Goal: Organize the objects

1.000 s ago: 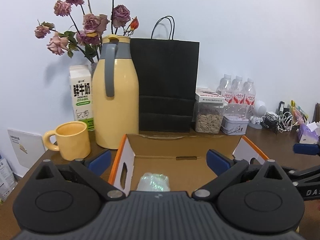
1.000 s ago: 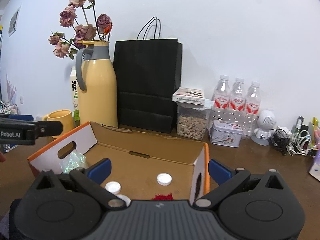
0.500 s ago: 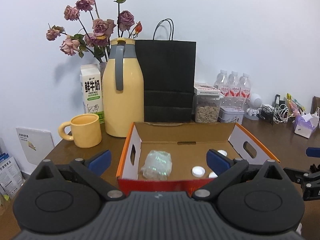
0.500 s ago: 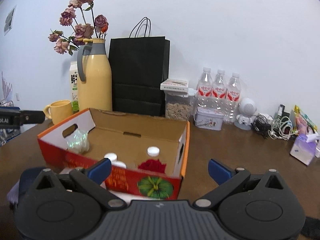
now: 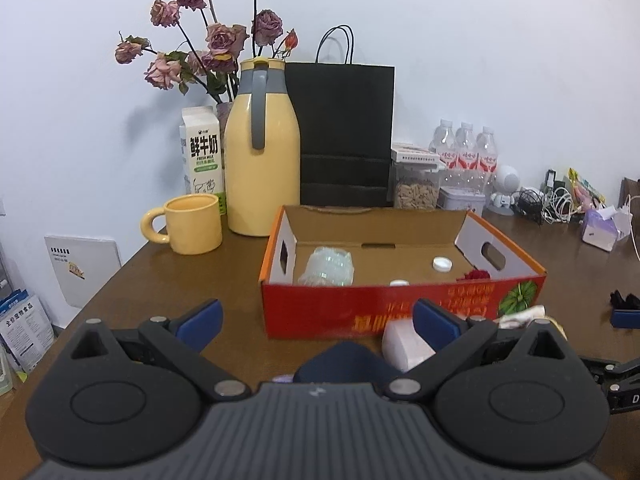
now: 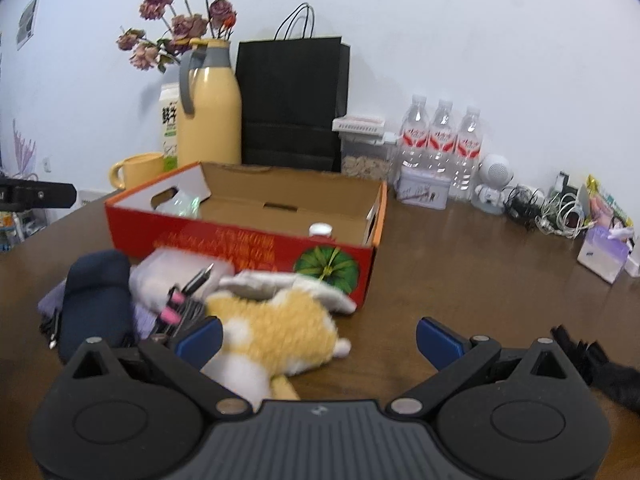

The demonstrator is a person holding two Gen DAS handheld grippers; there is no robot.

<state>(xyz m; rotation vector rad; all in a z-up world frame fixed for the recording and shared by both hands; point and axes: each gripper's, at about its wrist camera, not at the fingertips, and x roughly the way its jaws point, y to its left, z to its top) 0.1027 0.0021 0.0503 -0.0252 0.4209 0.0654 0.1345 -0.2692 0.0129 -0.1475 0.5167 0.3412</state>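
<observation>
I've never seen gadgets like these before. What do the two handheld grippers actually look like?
Both look alike: the left gripper and right gripper each have a dark grey ribbed body, two round black discs, black linkage arms with silver pins, and blue pads on the fingertips. No cables or sleeves show.

light: even, soft | edges: fisheye-bent | right view: seemingly motion-blurred

Glossy brown wooden tabletop [image 6: 460, 280]; printed cardboard box [image 6: 240, 240]; fluffy plush toy [image 6: 276, 332]; matt black paper bag [image 5: 344, 132]; glossy yellow mug [image 5: 192, 224].
</observation>
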